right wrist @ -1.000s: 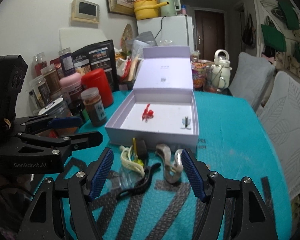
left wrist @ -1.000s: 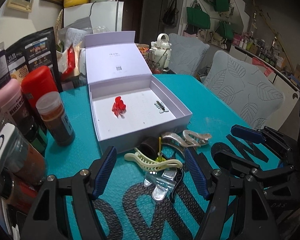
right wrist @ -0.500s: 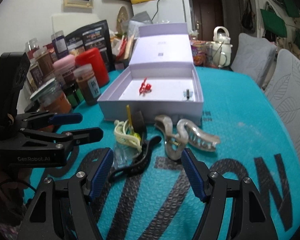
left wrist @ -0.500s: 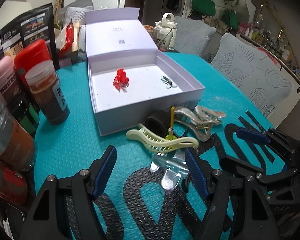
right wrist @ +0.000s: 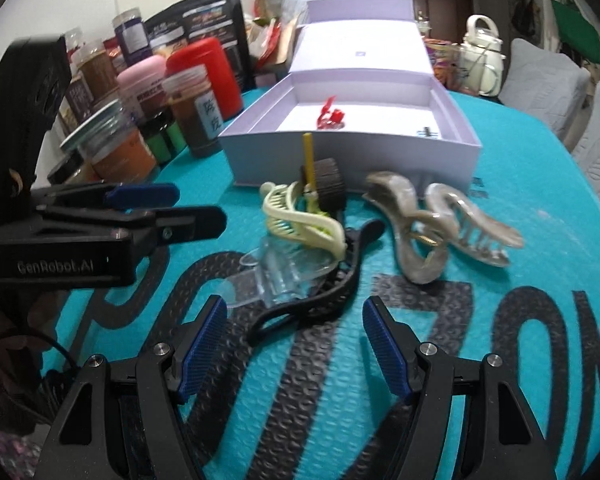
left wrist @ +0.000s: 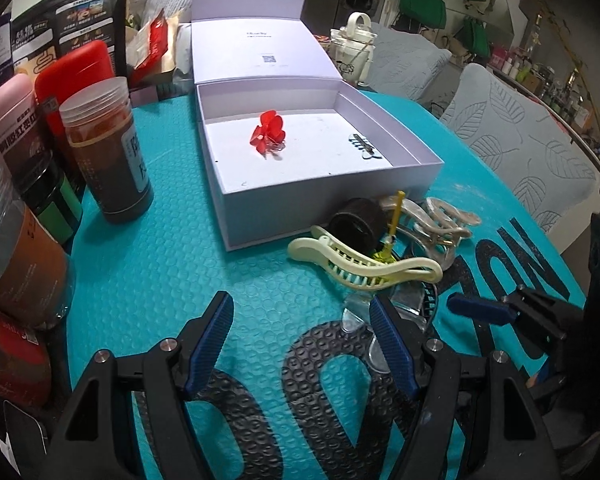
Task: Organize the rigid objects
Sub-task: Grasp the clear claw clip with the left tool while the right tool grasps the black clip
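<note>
A pile of hair clips lies on the teal mat in front of an open lilac box (left wrist: pixel 332 204) (right wrist: pixel 352 160). In it are a cream claw clip (left wrist: pixel 364 264) (right wrist: pixel 300 224), a clear clip (right wrist: pixel 276 276), a black clip (right wrist: pixel 324 292), a beige translucent clip (right wrist: pixel 420 224) (left wrist: pixel 440 220) and a dark roll (left wrist: pixel 358 226). A red flower clip (left wrist: pixel 269 133) and a small dark clip (left wrist: pixel 364 147) lie inside the box. My left gripper (left wrist: pixel 300 344) is open, just short of the pile. My right gripper (right wrist: pixel 294 344) is open, low over the black clip.
Jars and bottles (left wrist: pixel 108 152) (right wrist: pixel 192 112) stand in a cluster at the left of the mat. The box lid (left wrist: pixel 260 48) stands open behind the box. A white kettle (right wrist: pixel 480 56) and grey chairs (left wrist: pixel 532 152) are at the far right.
Both grippers have moved forward and down toward the clip pile, which now looks larger and closer. Both stay open. The clips have not moved.
</note>
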Demonstrator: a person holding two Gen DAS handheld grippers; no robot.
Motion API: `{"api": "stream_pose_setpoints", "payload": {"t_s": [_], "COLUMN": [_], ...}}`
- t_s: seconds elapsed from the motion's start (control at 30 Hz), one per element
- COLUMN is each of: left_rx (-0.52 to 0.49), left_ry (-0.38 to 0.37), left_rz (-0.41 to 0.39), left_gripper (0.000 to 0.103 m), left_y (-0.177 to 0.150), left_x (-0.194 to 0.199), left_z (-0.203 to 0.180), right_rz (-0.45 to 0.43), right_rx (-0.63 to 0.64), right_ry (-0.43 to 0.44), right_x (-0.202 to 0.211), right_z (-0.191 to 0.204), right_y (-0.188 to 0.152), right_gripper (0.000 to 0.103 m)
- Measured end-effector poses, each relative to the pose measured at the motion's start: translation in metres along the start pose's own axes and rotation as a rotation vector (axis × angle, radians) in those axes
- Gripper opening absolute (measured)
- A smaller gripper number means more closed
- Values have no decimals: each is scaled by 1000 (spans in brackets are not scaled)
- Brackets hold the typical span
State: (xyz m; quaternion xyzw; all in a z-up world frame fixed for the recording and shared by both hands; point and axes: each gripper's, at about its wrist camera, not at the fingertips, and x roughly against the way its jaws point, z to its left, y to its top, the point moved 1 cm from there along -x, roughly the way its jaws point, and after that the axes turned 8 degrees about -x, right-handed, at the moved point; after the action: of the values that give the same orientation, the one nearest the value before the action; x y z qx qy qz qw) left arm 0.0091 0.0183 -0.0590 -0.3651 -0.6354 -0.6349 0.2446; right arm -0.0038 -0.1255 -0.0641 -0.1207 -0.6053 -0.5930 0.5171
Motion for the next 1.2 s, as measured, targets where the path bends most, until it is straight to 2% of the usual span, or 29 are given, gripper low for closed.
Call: {"api": "stream_pose_setpoints", "payload": {"t_s": [0.27,0.43,0.6,0.87,0.97,1.2], "left_rx": [3,-54,-99,-87,-115,-224], "left_ry": [-65,-108,-184,-249,-254,-212], "left_rz": [12,17,50,111,102,77], "left_gripper": [70,70,70,70,70,70], "left_y": [5,8,7,4,5,3], "left_x": [-8,-14,-26,-47,-48,-51], "left_z": [-3,-19,-36,-38,-41,-53], "right_rz": [43,40,32,26,25,24], "right_rx": [7,-18,-42,-67,-63,-64], "right_ry": [-44,-81,-127,-137,-125,-101], "right_x": [-12,-3,6,10,10,6], "right_z": [-7,-24,-41,-57,-57,-57], "right_y": [0,-2,-5,-5,-4,0], "right_gripper": [70,67,66,60,58,56]}}
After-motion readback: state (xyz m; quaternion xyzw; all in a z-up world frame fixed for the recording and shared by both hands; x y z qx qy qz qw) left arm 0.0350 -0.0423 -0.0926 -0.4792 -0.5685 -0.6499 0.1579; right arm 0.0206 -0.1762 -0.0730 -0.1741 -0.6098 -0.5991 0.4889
